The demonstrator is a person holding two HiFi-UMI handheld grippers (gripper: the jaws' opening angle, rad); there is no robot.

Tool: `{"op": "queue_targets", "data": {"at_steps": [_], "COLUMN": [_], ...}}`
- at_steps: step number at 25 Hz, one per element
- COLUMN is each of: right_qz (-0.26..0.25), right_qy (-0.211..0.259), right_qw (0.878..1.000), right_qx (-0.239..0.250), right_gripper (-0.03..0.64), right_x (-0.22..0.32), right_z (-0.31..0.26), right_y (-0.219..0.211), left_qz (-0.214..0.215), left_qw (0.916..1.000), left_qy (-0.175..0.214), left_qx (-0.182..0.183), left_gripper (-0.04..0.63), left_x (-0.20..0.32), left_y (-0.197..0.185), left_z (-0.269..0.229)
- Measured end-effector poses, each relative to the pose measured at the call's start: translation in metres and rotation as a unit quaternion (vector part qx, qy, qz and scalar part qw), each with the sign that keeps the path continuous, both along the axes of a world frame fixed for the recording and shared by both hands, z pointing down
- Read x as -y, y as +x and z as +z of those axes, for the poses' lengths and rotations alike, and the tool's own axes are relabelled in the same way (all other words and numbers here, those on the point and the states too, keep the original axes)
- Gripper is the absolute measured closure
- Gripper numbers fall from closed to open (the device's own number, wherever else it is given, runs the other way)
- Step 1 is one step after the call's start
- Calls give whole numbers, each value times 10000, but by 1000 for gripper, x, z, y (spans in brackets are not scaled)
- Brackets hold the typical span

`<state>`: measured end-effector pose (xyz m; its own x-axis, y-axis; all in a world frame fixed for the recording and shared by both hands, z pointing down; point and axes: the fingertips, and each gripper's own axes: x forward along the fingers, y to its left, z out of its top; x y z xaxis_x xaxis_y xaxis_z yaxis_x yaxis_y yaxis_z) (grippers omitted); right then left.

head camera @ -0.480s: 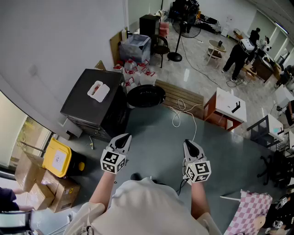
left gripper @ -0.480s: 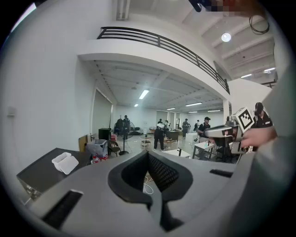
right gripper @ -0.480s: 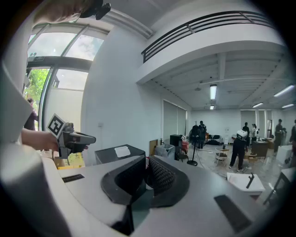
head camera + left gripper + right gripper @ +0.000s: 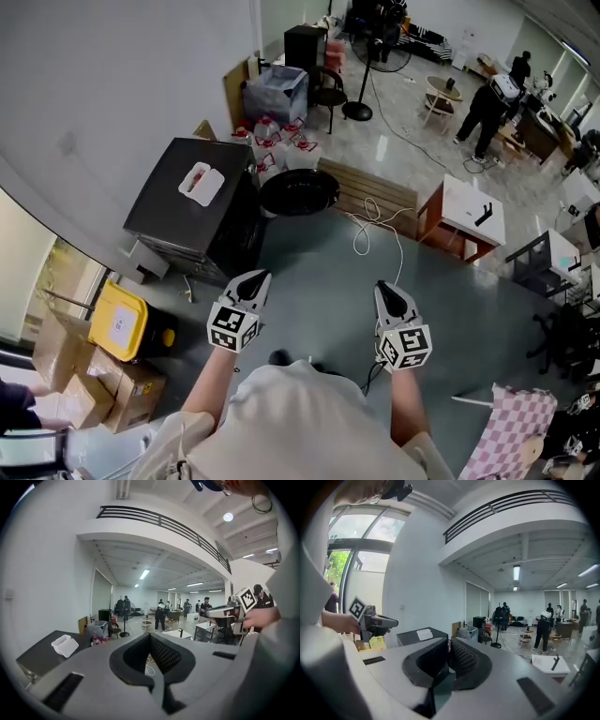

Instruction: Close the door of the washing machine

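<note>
- Holding both tools low in front of your waist, you stand well apart from the dark grey box-shaped washing machine (image 4: 192,211), so nothing is in reach yet.
- Your left gripper (image 4: 255,279) has its jaws pressed together with nothing between them. Your right gripper (image 4: 387,291) is likewise closed and empty. Closed tips look better suited to a push than a grasp.
- The round black door (image 4: 298,195) stands swung out from the machine's front, over the grey floor and far ahead of both grippers.
- Your left gripper aims roughly toward the machine, so it seems the handier one for shoving the door home.
- A white shallow plastic container (image 4: 200,185) lies on the machine's top, clear of the door's swing.
- A white looped cable (image 4: 370,230) lies on the floor near the door, so watch your step as you approach.
</note>
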<state>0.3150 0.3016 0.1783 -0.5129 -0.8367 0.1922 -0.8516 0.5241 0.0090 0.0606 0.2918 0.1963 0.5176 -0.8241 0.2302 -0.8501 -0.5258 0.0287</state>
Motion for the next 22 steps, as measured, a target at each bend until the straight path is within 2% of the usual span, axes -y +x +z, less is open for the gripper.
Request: {"op": "queue_targets", "data": {"at_steps": [18,22], "right_qz": [277,331], "right_qy": [-261,-371], "right_qw": [9993,9987], "right_qx": [68,127], "right_gripper": [565,525], "right_x": [0,0], "right_z": [11,15], "right_y": [-18,-23], "left_qz": [144,217], "left_qw": [9995,9992], "left_qy": [-271,-322], "left_qx": [-99,-117], "left_gripper": [587,586], "left_x": [5,8], "left_y": [-21,-27], "left_z": [17,22]}}
